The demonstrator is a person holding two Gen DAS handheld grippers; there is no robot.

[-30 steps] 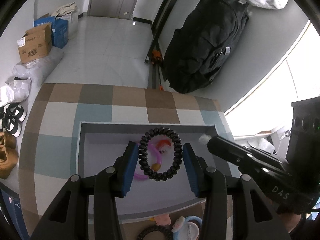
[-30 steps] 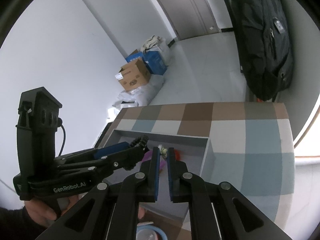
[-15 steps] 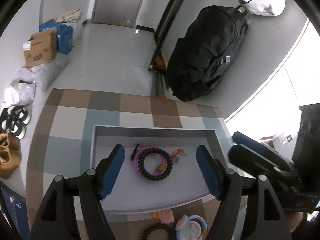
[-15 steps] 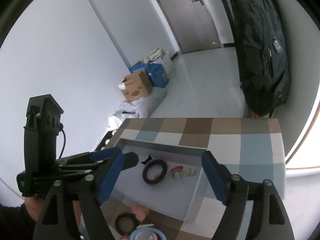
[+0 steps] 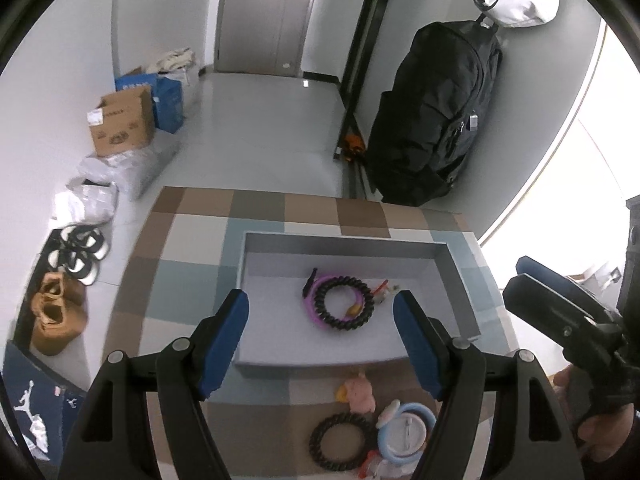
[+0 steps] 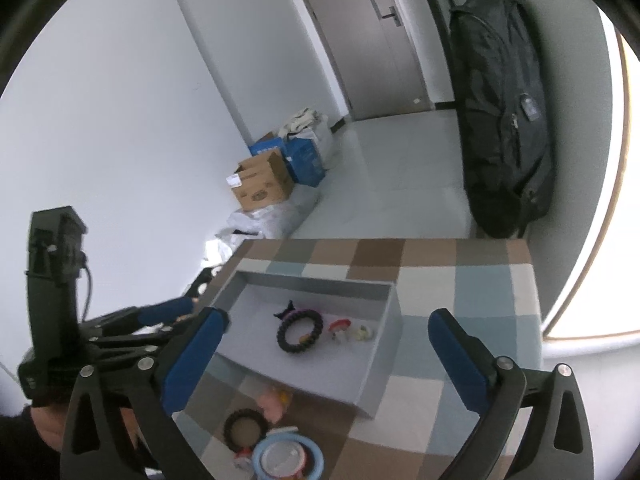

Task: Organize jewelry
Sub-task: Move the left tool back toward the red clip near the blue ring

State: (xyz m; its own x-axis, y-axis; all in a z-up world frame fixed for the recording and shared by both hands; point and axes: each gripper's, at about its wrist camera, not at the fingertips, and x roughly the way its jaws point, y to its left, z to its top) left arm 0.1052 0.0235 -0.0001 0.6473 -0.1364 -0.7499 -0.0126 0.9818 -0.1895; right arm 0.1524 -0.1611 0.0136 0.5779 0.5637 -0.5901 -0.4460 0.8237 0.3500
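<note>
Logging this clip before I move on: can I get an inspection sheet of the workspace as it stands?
Surface: checked cloth in brown, blue and cream covers the table.
Job's things: grey tray holds a black coil band lying over a purple ring, plus small red and pale pieces. Near the tray's front, on the cloth: second coil band, pink charm, blue ring.
Clutter: nothing seen on the cloth besides these.
Grippers: left gripper and right gripper both open, holding nothing.
Cables: one on the left gripper's body.
Surroundings: black backpack, cardboard box, shoes, door.
</note>
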